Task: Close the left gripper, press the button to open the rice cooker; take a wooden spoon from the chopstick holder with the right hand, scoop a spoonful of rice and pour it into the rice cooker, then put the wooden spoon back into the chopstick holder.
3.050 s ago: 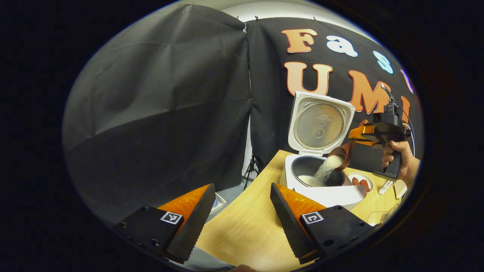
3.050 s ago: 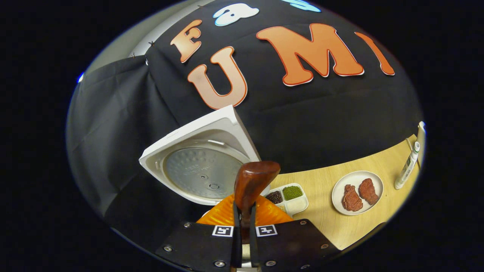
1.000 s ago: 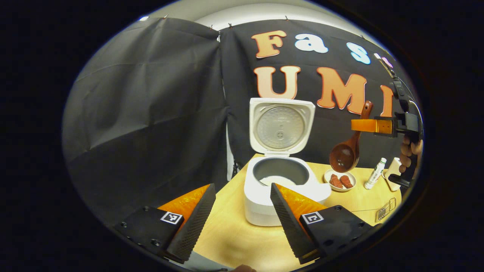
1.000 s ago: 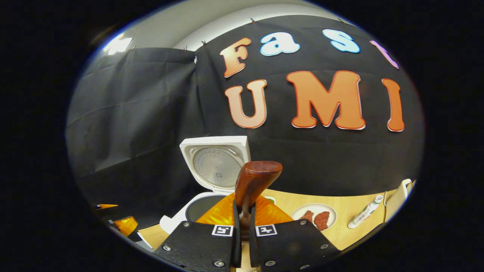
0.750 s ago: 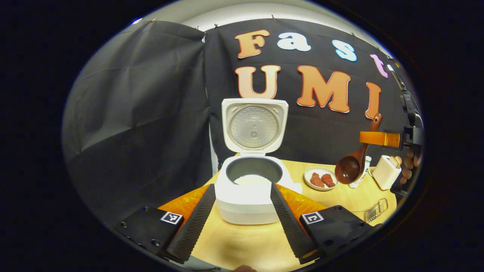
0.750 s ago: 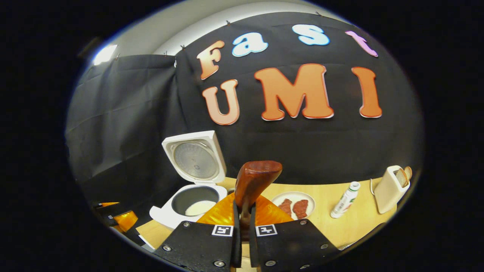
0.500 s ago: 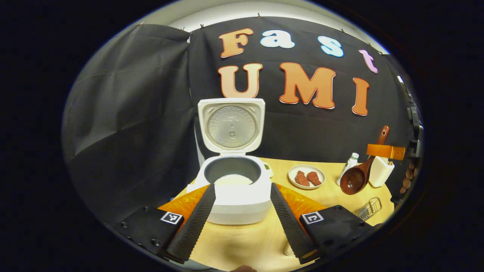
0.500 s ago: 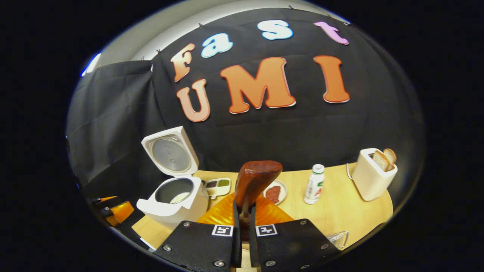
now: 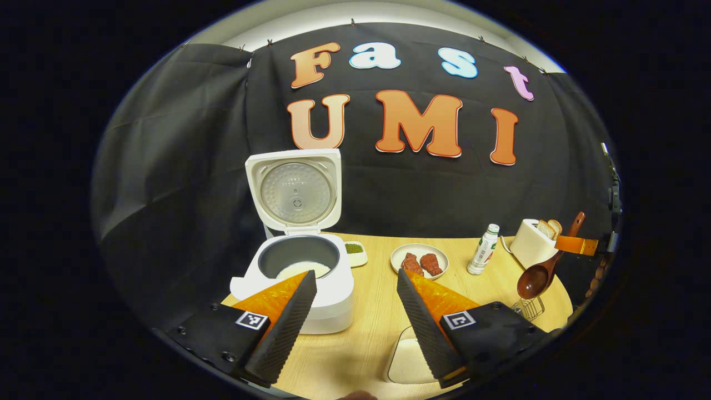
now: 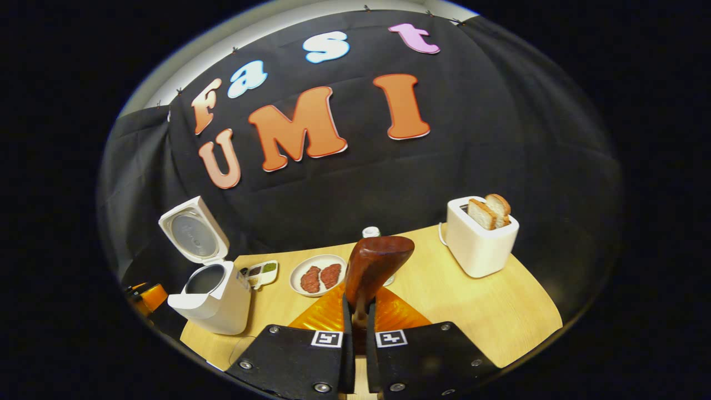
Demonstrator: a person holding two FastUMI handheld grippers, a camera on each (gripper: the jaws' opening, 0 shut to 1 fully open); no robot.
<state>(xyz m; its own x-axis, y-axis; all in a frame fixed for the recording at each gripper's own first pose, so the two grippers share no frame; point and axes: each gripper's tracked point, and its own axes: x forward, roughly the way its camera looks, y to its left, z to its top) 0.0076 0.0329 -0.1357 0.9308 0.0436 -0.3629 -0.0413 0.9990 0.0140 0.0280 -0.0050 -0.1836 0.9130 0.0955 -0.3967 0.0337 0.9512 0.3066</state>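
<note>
The white rice cooker (image 9: 333,289) stands open, lid (image 9: 294,189) upright, with white rice (image 9: 303,270) in its pot. My left gripper (image 9: 351,328) is open in front of it, holding nothing. At the far right my right gripper (image 9: 558,244) is shut on the wooden spoon (image 9: 536,278), whose empty bowl hangs just above the wire chopstick holder (image 9: 530,307). In the right gripper view the spoon's handle (image 10: 377,266) sticks up between the shut fingers of my right gripper (image 10: 355,328); the cooker (image 10: 214,303) is at the left.
On the wooden table (image 9: 377,333): a white rice container (image 9: 408,361) near the front edge, a plate of meat (image 9: 419,260), a small bean tray (image 9: 355,250), a bottle (image 9: 483,257) and a toaster with bread (image 10: 480,239). The left gripper (image 10: 147,297) shows beside the cooker.
My right gripper has carried the emptied spoon from over the cooker rightward and down to just above the wire holder. The left gripper view has swung right; the rice container now shows.
</note>
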